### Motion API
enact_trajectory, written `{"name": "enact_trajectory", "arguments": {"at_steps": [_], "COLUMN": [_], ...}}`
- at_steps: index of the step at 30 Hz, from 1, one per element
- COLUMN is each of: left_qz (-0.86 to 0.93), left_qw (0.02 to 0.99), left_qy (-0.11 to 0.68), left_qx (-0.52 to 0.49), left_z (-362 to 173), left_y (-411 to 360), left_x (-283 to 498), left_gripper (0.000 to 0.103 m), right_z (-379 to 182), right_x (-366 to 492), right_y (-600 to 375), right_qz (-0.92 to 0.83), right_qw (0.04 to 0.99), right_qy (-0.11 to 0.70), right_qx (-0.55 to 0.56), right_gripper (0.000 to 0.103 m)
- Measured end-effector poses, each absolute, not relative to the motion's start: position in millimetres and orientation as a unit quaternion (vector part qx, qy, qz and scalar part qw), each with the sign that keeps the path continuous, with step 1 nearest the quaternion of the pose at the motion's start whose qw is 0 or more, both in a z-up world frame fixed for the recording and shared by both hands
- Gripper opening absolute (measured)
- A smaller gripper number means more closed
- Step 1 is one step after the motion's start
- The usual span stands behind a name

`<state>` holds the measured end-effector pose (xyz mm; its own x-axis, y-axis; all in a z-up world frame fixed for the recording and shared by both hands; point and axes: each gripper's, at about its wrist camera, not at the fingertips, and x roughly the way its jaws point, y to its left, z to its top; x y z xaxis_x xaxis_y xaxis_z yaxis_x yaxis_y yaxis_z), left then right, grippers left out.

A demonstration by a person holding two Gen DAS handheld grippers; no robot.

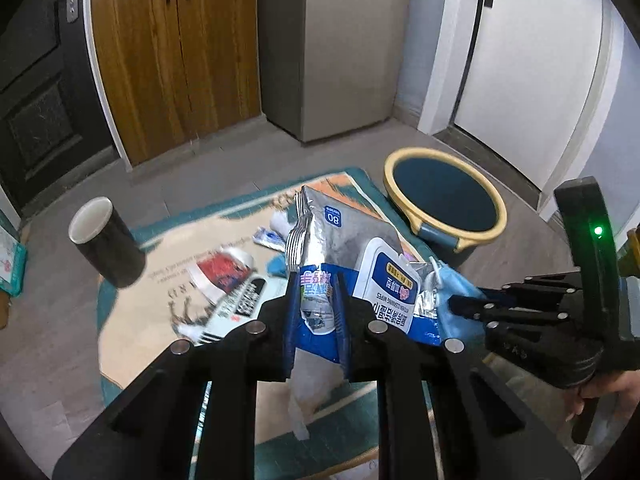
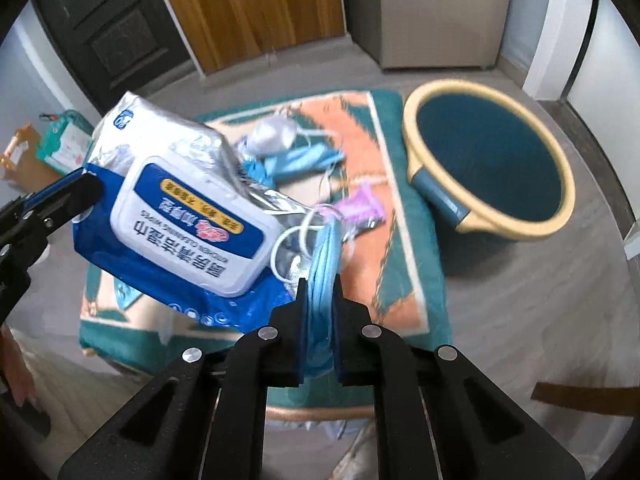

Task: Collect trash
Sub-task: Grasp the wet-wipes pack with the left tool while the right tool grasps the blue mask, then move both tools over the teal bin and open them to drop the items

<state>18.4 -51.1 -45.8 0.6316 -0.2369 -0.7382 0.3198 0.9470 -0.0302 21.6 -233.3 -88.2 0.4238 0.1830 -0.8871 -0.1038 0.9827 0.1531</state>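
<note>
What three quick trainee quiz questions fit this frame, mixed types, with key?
1. True or false: the left gripper is shut on the wipes pack.
2. The right gripper holds: A) a cup B) a blue face mask C) nothing.
3. Fill in: the bin stands on the floor beside the ____.

Key: 1 true. 2 B. 3 the mat. The dark cup in the left wrist view is untouched, and the purple wrapper lies on the mat.
</note>
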Motion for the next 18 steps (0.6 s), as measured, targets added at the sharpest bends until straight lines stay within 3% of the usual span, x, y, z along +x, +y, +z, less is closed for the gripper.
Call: {"name": "enact_trajectory", "arguments": {"at_steps": [18], "left_qz": [-0.143], "left_qw": [0.924], "left_qy": [0.35], "left_qx": [0.058], "left_z": [-8.7], "left_y": [-43.8], "left_x": [28.5], "left_gripper": [0.011], "right_z": [-48.0], "right_x": [48.6], "right_y": [-259.7], "right_qz": [0.073], "right_qw": [0.878], "right_qy": [0.469], "right_qx": [0.06], "right_gripper": [0.01]}}
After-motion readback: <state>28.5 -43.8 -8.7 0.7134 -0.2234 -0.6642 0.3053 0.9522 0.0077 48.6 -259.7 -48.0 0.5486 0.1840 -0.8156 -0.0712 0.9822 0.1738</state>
